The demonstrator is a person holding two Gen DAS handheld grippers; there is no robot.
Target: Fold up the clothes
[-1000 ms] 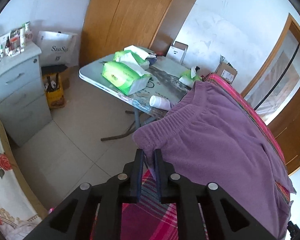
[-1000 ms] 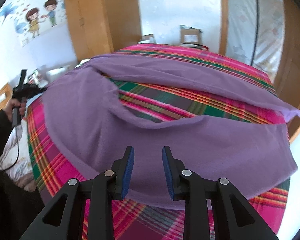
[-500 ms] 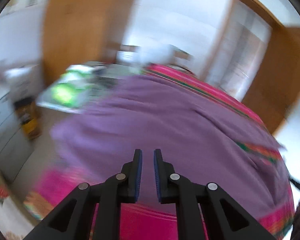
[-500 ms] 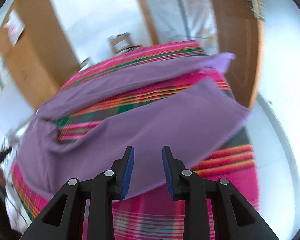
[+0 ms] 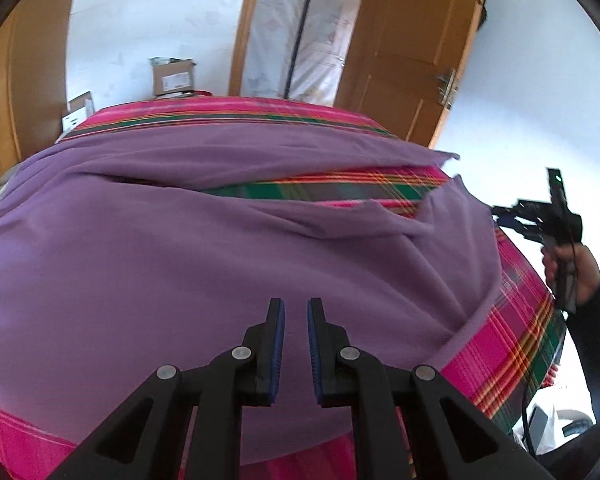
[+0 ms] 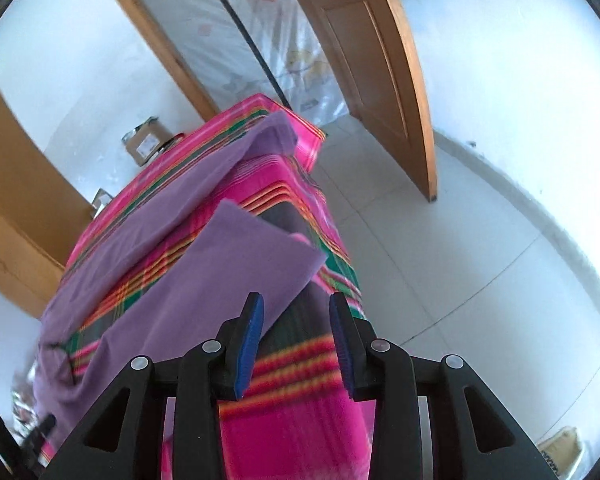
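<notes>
1. The purple trousers (image 5: pixel 220 264) lie spread on the bed (image 5: pixel 512 344), their long axis running down its length: waist end towards the left claw (image 5: pixel 296 310), two legs splayed in a narrow V towards the far end by the door (image 6: pixel 380 80).
2. The right claw (image 6: pixel 296 308) is the nearer one to the leg ends. In its view the hem of the nearer leg (image 6: pixel 260 252) lies just ahead and to the left of its fingers, close to the bed's corner, with the other leg (image 6: pixel 204 176) further off along the far edge.
3. The right claw's fingers stand well apart, with nothing between them but the checked bedcover (image 6: pixel 300 400) below.
4. The left claw hovers over the broad seat of the trousers, its fingers nearly together with a slim gap, and I see no cloth caught in it.
5. From the left wrist view, the person's hand (image 5: pixel 568 264) holding the right claw sits just off the bed's right edge.
6. The cover is a pink, green and orange check; the floor is pale tile, with a cardboard box (image 5: pixel 172 76) against the white wall beyond.
7. I'd judge the legs need bringing together, since they lie apart with cover showing between them.
</notes>
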